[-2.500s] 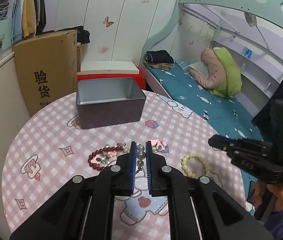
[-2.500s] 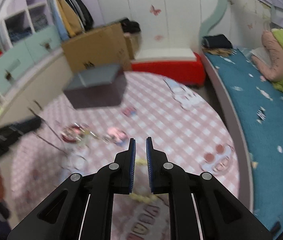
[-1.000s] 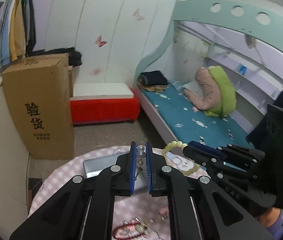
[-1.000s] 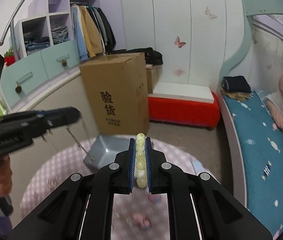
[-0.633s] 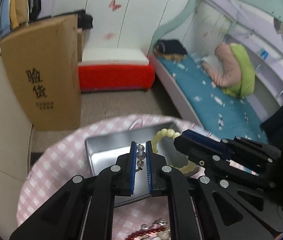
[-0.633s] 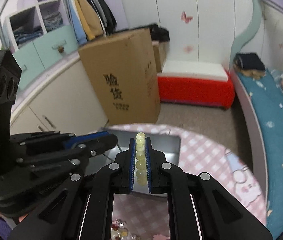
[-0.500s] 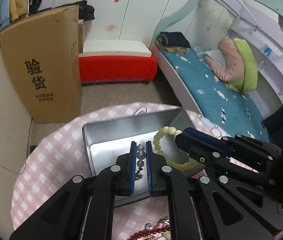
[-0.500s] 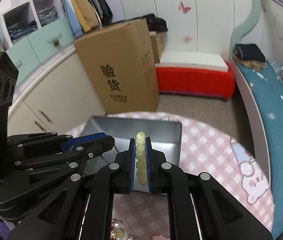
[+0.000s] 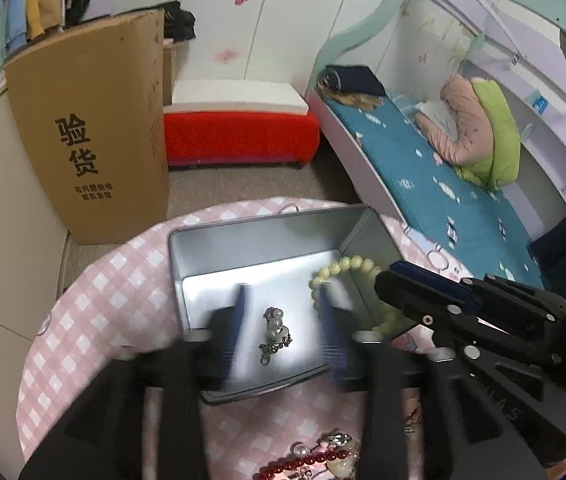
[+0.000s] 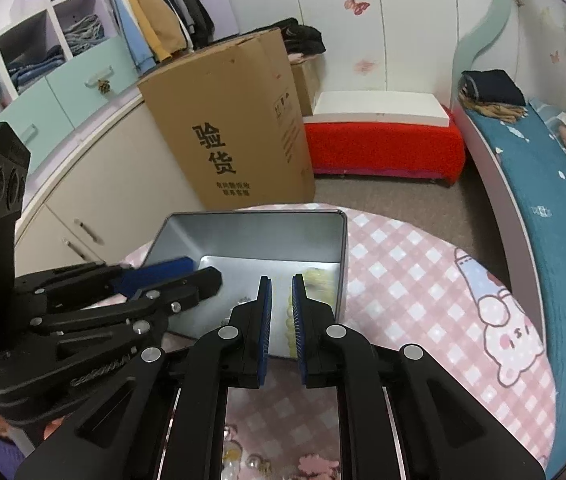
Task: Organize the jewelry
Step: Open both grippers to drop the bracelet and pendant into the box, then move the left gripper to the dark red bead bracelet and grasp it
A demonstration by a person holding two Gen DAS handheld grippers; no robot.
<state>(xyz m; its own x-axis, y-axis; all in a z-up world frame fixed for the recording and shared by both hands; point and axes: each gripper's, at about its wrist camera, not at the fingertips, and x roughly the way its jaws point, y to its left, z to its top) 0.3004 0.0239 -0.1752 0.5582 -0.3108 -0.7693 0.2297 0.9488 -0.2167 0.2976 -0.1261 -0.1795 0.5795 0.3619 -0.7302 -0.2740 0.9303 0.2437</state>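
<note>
An open silver tin box stands on the pink checked round table. My left gripper is open above the box, its fingers blurred with motion. A small pearl-and-chain piece is between them, over the box floor. My right gripper is open above the box's right side. The pale yellow bead bracelet is loose beside its tip, blurred in the right wrist view inside the box.
A red bead bracelet and several small pieces lie on the table near me. A tall cardboard box, a red bench and a bed stand beyond the table. Cabinets run along the left.
Both grippers have opened over the tin box. The left one let go of the pearl piece and the right one let go of the yellow bracelet; both pieces are dropping into the box.
</note>
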